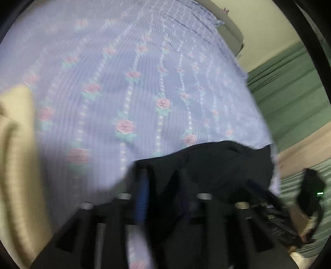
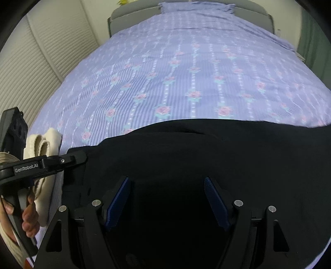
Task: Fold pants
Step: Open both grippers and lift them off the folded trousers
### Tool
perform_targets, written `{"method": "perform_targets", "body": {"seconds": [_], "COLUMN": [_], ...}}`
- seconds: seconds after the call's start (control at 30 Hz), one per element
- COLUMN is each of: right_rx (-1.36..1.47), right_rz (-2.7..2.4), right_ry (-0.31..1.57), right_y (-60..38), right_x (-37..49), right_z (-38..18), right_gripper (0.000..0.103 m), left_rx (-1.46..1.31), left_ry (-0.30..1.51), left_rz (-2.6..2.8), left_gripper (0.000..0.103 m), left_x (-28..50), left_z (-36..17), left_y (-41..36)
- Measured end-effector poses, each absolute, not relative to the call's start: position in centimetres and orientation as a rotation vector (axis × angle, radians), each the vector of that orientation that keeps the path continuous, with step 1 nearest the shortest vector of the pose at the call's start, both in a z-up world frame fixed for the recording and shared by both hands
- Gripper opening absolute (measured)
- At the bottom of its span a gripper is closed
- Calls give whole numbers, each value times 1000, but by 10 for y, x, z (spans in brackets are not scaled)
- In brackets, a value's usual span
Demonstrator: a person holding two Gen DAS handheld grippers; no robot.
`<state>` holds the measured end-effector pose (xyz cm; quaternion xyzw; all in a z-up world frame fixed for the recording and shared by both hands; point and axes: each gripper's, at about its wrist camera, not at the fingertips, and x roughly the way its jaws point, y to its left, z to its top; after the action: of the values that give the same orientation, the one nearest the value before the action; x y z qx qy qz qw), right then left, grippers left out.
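Lying across the near end of the bed point(image 2: 186, 62), one pair of black pants point(image 2: 186, 155) was spread over the lavender cover with its rows of pink roses. The right gripper point(image 2: 167, 198) hovered just above the dark cloth with its jaws wide apart, both blue pads point(image 2: 119, 198) bare and nothing between them.

The left gripper point(image 1: 165, 186) showed in its own blurred view with a fold of the pants point(image 1: 217, 165) bunched up between its jaws, which were closed on the cloth; one blue pad point(image 1: 141, 196) could be seen beside the fold, the other hidden by fabric. From the right wrist view, that same left gripper point(image 2: 76, 158) reached in from the left edge, its tip touching the left corner of the pants, with the person's left hand point(image 2: 29, 217) around its handle.

One cream-coloured knitted cloth point(image 2: 44, 142) lay folded on the bed just left of the pants, behind the left gripper. One grey headboard point(image 2: 132, 14) stood at the far end of the bed, and slatted white doors point(image 2: 41, 62) ran along the left side.
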<state>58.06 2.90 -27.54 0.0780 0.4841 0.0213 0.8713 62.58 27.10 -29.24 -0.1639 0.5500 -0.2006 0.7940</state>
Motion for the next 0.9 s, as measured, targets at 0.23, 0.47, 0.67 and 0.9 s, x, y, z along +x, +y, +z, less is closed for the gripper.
{"method": "perform_targets", "body": {"seconds": [0.23,0.47,0.67,0.9], "right_rx": [184,28,55,42], "right_rz": [-96,-135,-80,100], "right_ry": [849,900,974,1040], "right_y": [-14,-81,-147,-196], "right_x": [490,403,363,364], "right_z": [-223,-204,-220,-286], "right_gripper": [74,74,74,74], "left_rx": [-29,151,82,71], "left_ry": [1001,981,1009,1062], "left_rz": [-313,-488,-600,-458], "left_gripper": [73,73,73,73], "left_x": [538,438,400,367], "left_z": [-218,-206,-219,-251], "left_y": [251,162,91,25]}}
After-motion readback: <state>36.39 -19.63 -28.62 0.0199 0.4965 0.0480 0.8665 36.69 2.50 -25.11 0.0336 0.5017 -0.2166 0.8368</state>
